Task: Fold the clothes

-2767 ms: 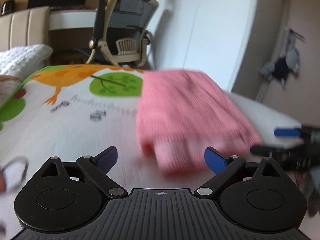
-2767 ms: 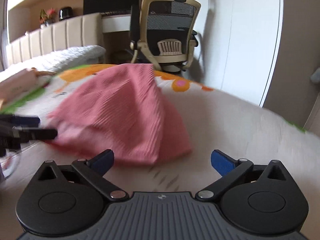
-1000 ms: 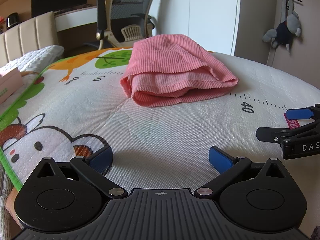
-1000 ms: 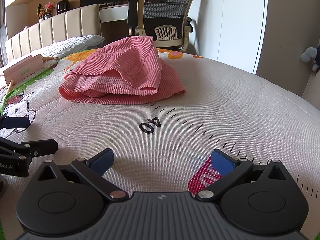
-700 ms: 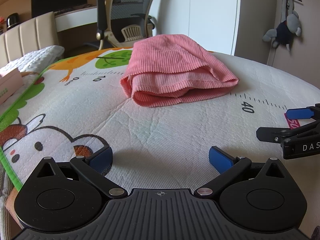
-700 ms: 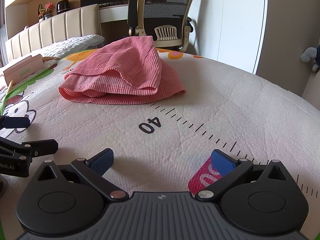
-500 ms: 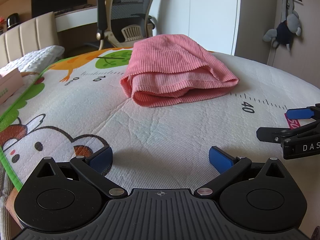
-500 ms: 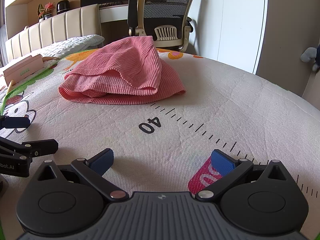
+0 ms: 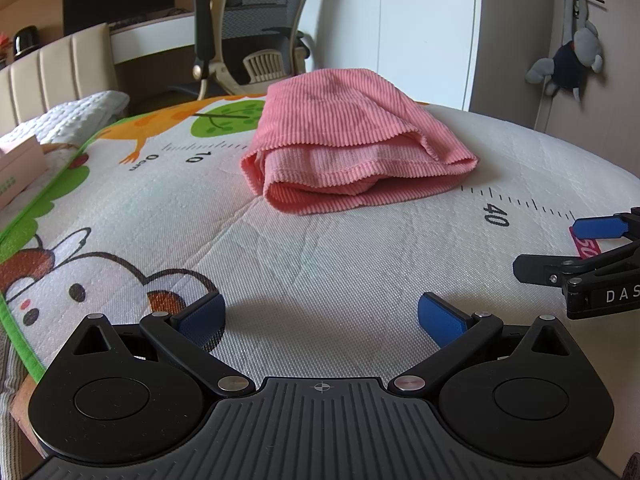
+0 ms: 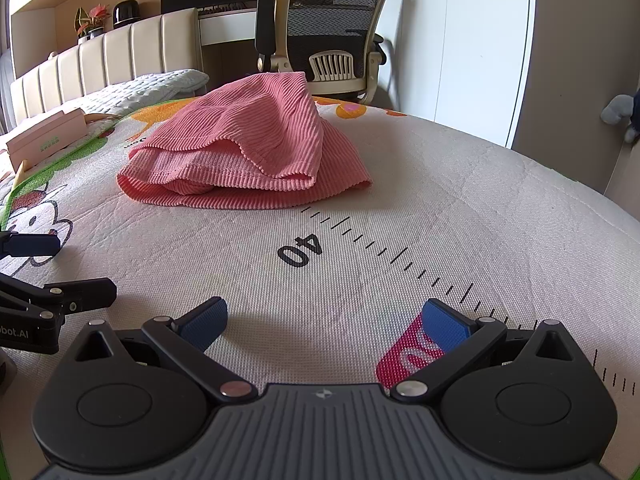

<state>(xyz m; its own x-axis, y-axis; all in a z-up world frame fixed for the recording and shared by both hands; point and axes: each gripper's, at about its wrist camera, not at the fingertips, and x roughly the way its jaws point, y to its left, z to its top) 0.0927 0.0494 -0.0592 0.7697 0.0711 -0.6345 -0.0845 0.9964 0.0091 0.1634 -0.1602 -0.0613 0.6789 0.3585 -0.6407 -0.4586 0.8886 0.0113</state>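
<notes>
Mostly printed play mat (image 9: 328,248), office chair (image 10: 328,36) behind, beige headboard (image 10: 120,60)

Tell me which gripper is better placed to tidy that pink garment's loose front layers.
Marginally the left gripper: open, the pink garment lies nearly straight ahead. The right gripper, also open, sees it offset left.

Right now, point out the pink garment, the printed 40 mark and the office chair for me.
pink garment (image 9: 340,120): left wrist view, on its ribbed top layer.
40 mark (image 10: 301,251): right wrist view, on the printed digits.
office chair (image 10: 332,12): right wrist view, on its mesh backrest.
</notes>
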